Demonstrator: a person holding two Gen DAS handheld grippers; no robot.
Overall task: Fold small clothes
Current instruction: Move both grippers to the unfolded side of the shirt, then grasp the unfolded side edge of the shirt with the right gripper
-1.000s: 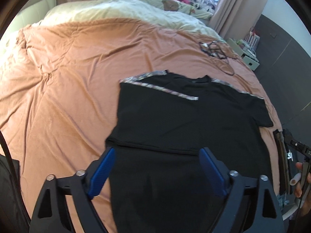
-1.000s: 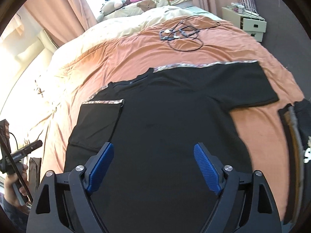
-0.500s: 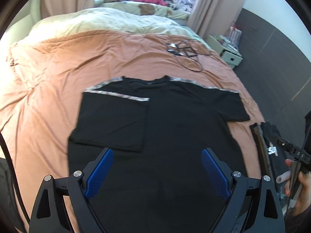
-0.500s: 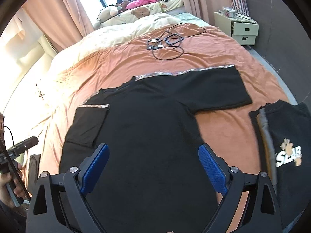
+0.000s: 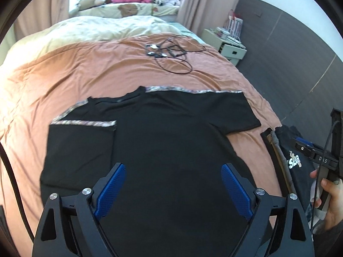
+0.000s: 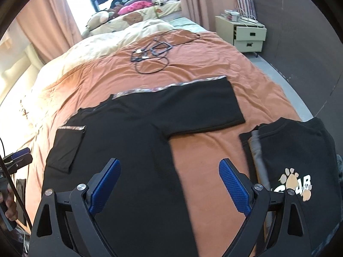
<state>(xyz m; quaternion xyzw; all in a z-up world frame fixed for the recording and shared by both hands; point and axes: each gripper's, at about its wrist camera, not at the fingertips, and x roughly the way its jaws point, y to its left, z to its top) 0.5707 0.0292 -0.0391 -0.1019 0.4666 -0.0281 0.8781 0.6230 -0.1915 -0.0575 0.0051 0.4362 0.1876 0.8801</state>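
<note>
**A:** What's nearest on my left camera?

**B:** I see my left gripper (image 5: 172,185) above the lower body of the black T-shirt (image 5: 171,145). Its jaws are closing slightly but stand wide apart, blue pads (image 5: 110,189) clear of the cloth, nothing between them.

**A:** And my right?

**B:** My right gripper (image 6: 169,184) is spread wide too and grips nothing. It hangs over the shirt's right edge, where black cloth meets the orange bedspread (image 6: 203,160).

**A:** Where does the shirt lie?

**B:** Flat on the bedspread, collar away from me. Its left sleeve (image 5: 79,141) is folded in over the body; the right sleeve (image 6: 201,107) is spread out flat.

**A:** Beside it?

**B:** A folded stack of clothes (image 6: 300,160), paw-print shirt on top, just right of the shirt and apart from it.

**A:** Farther off?

**B:** Tangled black cables (image 5: 171,53) on the bedspread, then a cream duvet (image 5: 96,30), stuffed toys (image 6: 128,6) by the window, and a nightstand (image 6: 248,34) on the right.
</note>
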